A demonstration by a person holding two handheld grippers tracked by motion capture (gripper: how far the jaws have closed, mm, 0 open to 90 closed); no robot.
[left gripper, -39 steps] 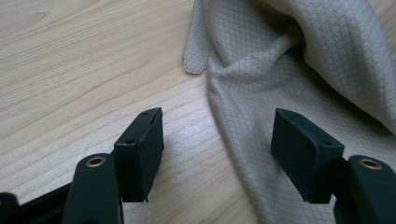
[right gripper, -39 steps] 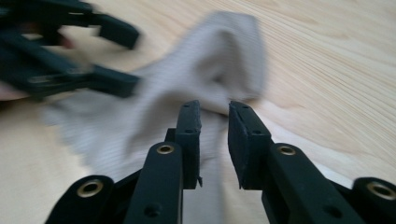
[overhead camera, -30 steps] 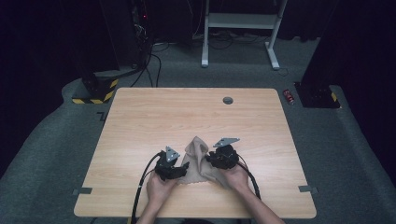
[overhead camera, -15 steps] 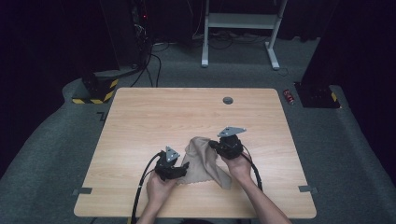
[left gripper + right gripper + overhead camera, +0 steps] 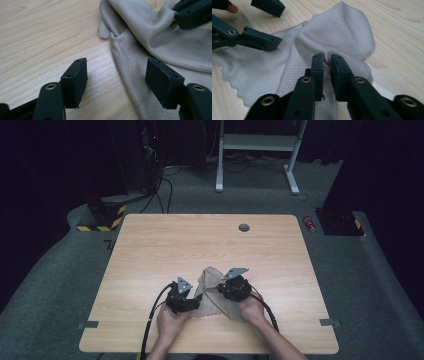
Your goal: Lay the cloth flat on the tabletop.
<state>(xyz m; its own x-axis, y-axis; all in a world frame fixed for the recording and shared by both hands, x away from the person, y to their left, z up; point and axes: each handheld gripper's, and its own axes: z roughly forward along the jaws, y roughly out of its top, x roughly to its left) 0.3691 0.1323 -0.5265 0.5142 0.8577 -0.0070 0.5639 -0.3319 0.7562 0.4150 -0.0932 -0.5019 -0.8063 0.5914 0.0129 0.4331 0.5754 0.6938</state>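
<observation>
The thin beige cloth with a fine diamond weave and a scalloped edge lies rumpled on the near middle of the light wood-grain counter, between the two hands.

Risks, judged from this position:
- The right tool pinches only a narrow ridge of fabric. A sharp pull could draw the fold out of the grip, because the material looks smooth and thin.
- Lifting from this single pinch would likely let the free part bunch or drag across the counter, since the rest of the cloth lies loose.
- The left tool straddles the cloth edge. Closing it here could catch only the outermost border, or miss the fabric altogether, because one jaw sits over bare wood.

Tool state:
- Right tool: jaws nearly together, clamped on a raised fold of the cloth.
- Left tool: jaws wide apart, holding nothing, low above the counter, one jaw over wood and the other over cloth. Contact with either surface cannot be determined.
</observation>
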